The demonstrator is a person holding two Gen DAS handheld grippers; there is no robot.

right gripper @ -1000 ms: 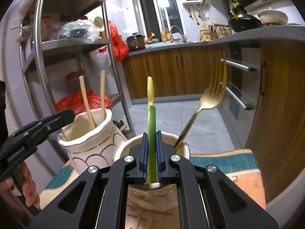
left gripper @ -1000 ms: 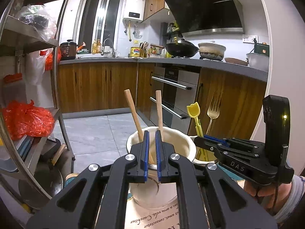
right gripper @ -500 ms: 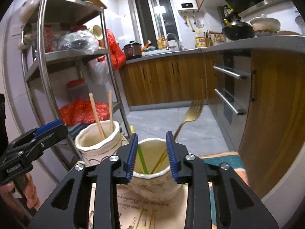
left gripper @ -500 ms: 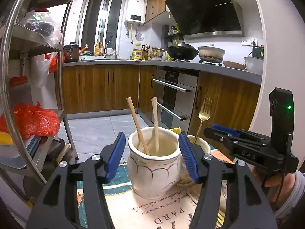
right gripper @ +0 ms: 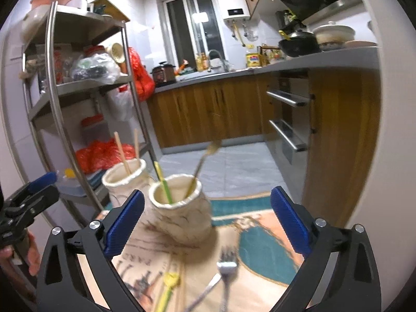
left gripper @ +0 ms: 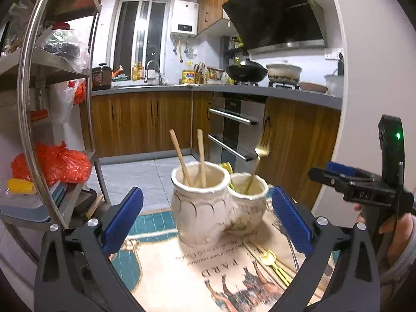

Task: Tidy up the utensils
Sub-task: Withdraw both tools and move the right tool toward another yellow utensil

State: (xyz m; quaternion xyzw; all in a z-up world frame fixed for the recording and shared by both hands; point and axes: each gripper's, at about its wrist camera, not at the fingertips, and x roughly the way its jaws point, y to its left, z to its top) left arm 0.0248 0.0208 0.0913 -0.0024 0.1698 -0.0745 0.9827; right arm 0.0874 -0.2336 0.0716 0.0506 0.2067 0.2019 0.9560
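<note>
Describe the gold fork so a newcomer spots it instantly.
On the printed mat stand two cream ceramic jars; take the right-hand, shorter jar. The gold fork leans out of it, tines up, beside a green-handled utensil. The taller jar holds only wooden chopsticks.

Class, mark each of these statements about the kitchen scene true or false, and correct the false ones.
1. Two wooden chopsticks stand in the taller cream ceramic pot. True.
2. The gold metal fork stands in that same pot. False: it stands in the shorter cream ceramic pot beside it.
3. The left gripper is clamped on a chopstick. False: its jaws are opening, with nothing pressed between them.
4. A silver metal fork lies on the printed cloth mat. True.
5. The right gripper holds the green plastic utensil. False: its jaws are opening, and the utensil stands in the shorter pot.
</note>
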